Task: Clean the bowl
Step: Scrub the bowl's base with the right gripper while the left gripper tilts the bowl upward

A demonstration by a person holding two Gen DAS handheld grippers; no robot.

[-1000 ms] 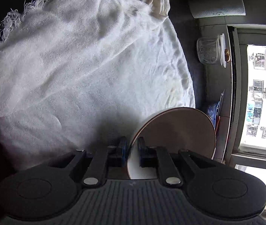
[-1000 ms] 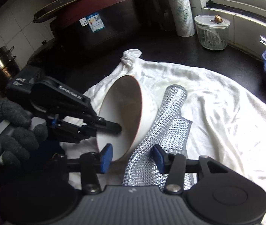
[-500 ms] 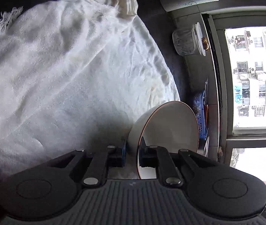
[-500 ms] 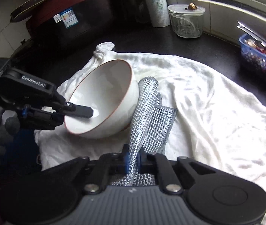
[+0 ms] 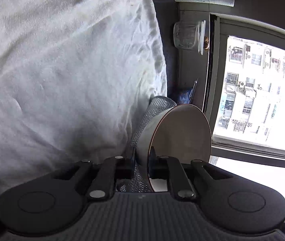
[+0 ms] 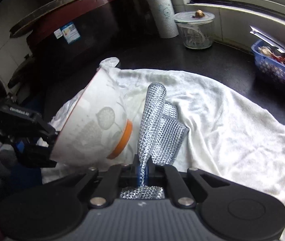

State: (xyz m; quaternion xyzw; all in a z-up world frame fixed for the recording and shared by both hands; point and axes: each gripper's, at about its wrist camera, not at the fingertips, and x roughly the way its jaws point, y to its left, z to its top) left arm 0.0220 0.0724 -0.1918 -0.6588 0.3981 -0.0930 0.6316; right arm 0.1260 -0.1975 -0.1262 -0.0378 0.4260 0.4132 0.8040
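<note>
The left gripper (image 5: pixel 141 160) is clamped on the rim of the bowl (image 5: pixel 180 136), 1 finger pressed against the outer wall and the other inside the cavity, so the bowl stands tipped on its side straight ahead of the fingers with its opening turned to their right. From the right wrist view the same bowl (image 6: pixel 94 120) shows its pale flower-patterned outside and orange foot ring, held up to the left of the right fingers by the left gripper (image 6: pixel 48 146), above the white towel (image 6: pixel 222 124). The right gripper (image 6: pixel 141 170) has its 2 fingers pinched tight on a silver mesh scouring cloth (image 6: pixel 154 120), which rises in a rolled fold straight ahead of the fingertips, with a flatter flap hanging just to its right. The cloth stands just beside the bowl's foot ring; whether they touch cannot be told. In the left view the mesh cloth (image 5: pixel 142 124) shows behind the bowl's outer wall, just beyond the left fingertips. Farther ahead of the right fingers, on the dark counter (image 6: pixel 212 60), stand a lidded glass jar (image 6: pixel 196 30), a paper towel roll (image 6: pixel 161 12), and to the far right a blue basket (image 6: pixel 276 68).
</note>
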